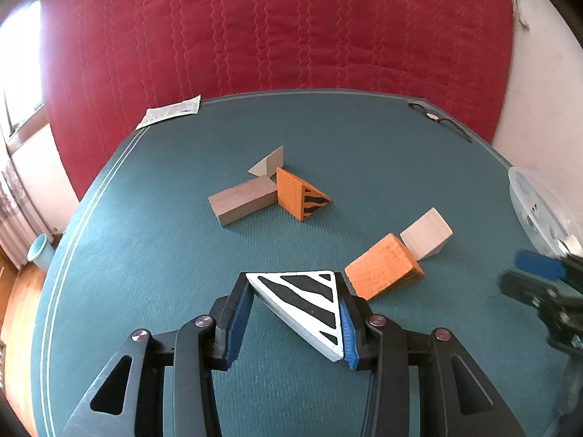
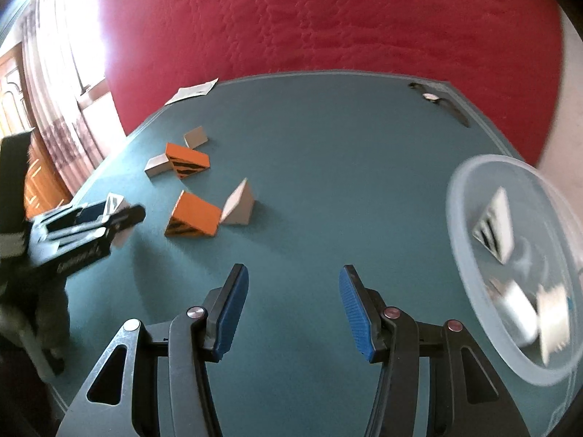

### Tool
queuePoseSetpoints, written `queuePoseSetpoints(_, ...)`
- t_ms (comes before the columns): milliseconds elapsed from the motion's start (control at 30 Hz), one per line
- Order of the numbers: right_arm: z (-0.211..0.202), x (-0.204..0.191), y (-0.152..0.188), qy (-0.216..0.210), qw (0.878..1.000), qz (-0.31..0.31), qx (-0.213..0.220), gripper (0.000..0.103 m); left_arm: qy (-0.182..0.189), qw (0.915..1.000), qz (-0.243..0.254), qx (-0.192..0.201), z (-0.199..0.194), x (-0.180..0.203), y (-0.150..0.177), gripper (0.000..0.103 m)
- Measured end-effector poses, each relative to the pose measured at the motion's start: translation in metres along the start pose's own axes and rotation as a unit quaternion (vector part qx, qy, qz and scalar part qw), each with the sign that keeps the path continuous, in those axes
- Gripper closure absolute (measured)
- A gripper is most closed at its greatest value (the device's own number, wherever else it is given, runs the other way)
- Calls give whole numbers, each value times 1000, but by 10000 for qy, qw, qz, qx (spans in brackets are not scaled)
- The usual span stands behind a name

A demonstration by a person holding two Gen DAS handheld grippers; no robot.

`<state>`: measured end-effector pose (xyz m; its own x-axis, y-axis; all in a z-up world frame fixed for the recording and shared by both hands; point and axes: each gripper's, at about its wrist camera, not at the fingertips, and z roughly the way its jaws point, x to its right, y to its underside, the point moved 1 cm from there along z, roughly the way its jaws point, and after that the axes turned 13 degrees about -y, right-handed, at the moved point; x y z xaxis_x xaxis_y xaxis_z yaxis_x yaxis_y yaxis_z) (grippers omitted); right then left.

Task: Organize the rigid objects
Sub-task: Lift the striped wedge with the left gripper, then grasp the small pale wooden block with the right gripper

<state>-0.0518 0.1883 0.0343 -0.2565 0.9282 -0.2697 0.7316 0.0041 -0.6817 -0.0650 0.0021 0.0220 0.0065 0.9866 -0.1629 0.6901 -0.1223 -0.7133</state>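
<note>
While the left gripper (image 1: pixel 295 313) holds a white wedge with black stripes (image 1: pixel 309 302) clamped between its blue pads above a teal table mat (image 1: pixel 145 291), the right gripper (image 2: pixel 293 309) hangs over the same mat with its jaws parted and nothing between them. Further back on the mat, near its middle, a plain brown block (image 1: pixel 240 202) lies touching an orange wedge with black stripes (image 1: pixel 300 198), and a small pale wedge (image 1: pixel 267 164) sits just behind them. Closer in and to the right, a second orange wedge (image 1: pixel 382 271) lies against a pale wooden block (image 1: pixel 426 233). At the mat's right edge stands a clear plastic bowl (image 2: pixel 470 225); the right wrist view shows another striped white wedge (image 2: pixel 493 224) inside it, with some blurred pale pieces beside that one. A slip of paper (image 1: pixel 169 113) rests at the far left corner, and a dark strap (image 1: pixel 439 120) lies at the far right corner. Behind the table rises a red quilted surface (image 1: pixel 273 29).
</note>
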Motion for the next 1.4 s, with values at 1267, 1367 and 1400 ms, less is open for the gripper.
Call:
queuePoseSetpoints(1267, 78, -32, -38, -232, 9902, -1295, -471, 51, 272, 9996, -42, -113, -8, -5, 14, 58)
queuePoseSetpoints(1367, 74, -37, -32, -230, 9895, -1350, -470, 61, 193, 9996, -62, -174, -6, -5, 16, 58)
queuePoseSetpoints(1400, 73, -38, -31, -252, 9896, -1334, -476, 62, 173, 9996, -77, -199, -5, -6, 16, 58)
